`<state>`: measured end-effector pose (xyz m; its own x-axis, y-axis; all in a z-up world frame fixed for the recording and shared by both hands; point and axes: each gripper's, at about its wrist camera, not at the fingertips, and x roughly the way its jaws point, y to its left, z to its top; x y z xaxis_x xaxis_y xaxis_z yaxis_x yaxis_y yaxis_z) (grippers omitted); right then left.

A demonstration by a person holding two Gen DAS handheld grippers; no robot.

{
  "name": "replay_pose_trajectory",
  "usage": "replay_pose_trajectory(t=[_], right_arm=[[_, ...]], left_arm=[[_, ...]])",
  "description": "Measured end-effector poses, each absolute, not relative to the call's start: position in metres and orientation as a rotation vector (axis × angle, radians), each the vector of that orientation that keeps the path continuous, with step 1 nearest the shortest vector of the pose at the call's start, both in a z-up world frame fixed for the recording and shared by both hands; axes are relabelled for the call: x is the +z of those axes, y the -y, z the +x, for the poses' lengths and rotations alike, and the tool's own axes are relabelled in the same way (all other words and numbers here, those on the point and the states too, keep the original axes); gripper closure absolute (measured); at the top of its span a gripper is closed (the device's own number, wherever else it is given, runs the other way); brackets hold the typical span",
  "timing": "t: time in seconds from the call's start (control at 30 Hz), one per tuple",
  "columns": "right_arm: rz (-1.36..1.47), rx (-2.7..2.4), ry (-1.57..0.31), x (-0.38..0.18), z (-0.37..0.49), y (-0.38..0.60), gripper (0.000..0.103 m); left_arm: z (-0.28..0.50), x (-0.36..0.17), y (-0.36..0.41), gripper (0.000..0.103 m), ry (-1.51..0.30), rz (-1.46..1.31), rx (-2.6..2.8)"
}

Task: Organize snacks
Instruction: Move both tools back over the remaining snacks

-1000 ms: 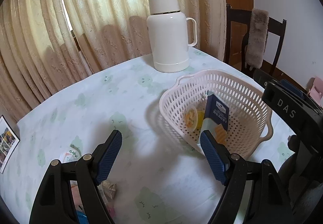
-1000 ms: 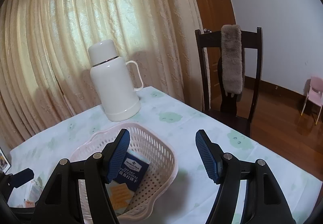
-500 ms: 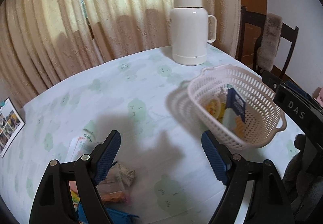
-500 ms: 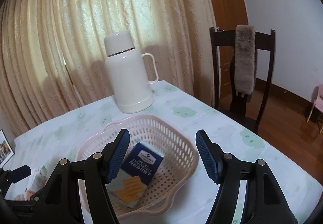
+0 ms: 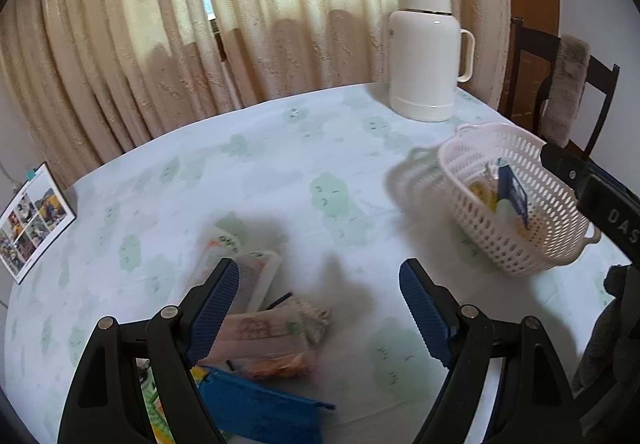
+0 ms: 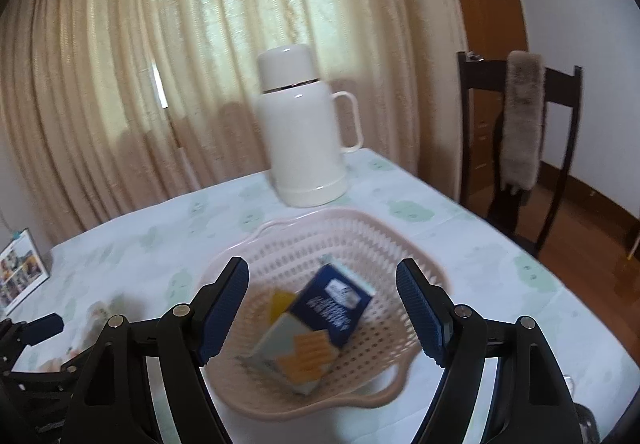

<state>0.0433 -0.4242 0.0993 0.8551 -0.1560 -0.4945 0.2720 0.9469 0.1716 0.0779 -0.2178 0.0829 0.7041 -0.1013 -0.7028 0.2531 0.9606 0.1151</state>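
Observation:
A pink lattice basket (image 5: pixel 556 240) (image 6: pixel 384 244) stands on the table and holds a blue cracker box (image 6: pixel 324 320) (image 5: pixel 514 196) and a yellow snack (image 5: pixel 482 192). My left gripper (image 5: pixel 320 308) is open and empty above a pile of loose snack packets (image 5: pixel 264 328), with a blue pouch (image 5: pixel 260 408) nearest to me. My right gripper (image 6: pixel 322 312) is open and empty, hovering over the basket with the cracker box between its fingers' line of sight.
A white thermos jug (image 5: pixel 424 52) (image 6: pixel 308 132) stands at the table's far side by the curtain. A dark wooden chair with a fur cover (image 6: pixel 520 124) stands right of the table. A photo card (image 5: pixel 28 220) lies at the left edge.
My left gripper has swung left, away from the basket, bringing the snack pile under it. My right gripper has shifted left and down over the basket.

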Motion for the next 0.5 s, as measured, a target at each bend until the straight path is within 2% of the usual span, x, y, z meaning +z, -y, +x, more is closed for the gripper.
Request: replay_pose_trajectory(t=[0.5], right_arm=[[0.282, 0.065, -0.527, 0.096, 0.043, 0.385, 0.026]], left_arm=[[0.074, 0.081, 0.158, 0.023, -0.783, 0.165, -0.094]])
